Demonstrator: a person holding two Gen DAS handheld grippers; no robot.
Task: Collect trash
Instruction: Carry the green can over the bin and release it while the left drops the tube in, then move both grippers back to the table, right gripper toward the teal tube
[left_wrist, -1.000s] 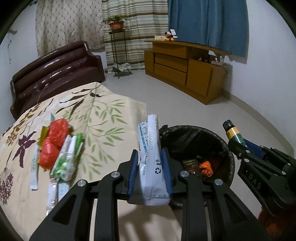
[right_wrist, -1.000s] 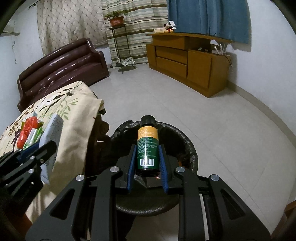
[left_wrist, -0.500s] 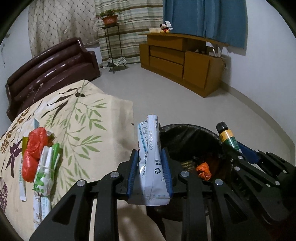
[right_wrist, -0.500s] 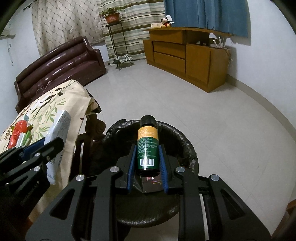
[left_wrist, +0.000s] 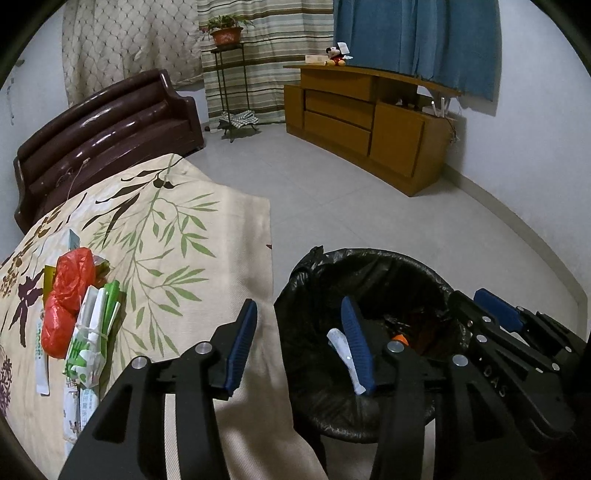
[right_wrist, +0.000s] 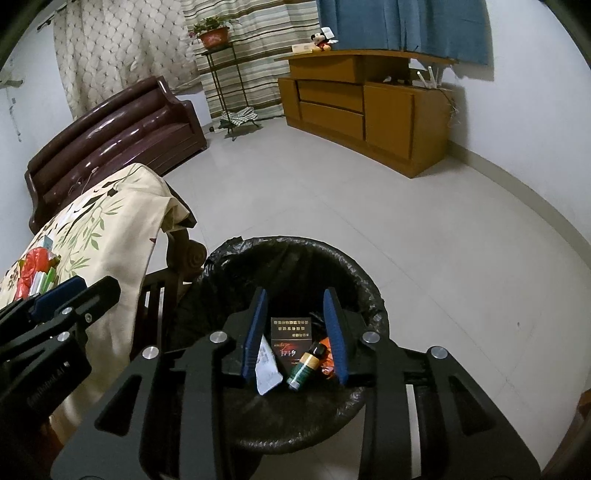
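Bin (right_wrist: 373, 306) floor mostly hidden behind right gripper (right_wrist: 298, 332), orange scrap (right_wrist: 327, 363) half cut off. Seen between its jaws, lying in bin: bottle (right_wrist: 303, 365), white pack (right_wrist: 266, 365), dark box (right_wrist: 291, 336). Both grippers, left (left_wrist: 299, 341) too, just opened, gripping nothing. More trash (left_wrist: 79, 314) on cloth (left_wrist: 177, 236), left of left jaws

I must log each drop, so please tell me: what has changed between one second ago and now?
Both grippers' jaws have just been opening. The left gripper let go of the white packet, the right gripper let go of the green bottle; both now lie in the bin. The trash pile on the cloth stayed.
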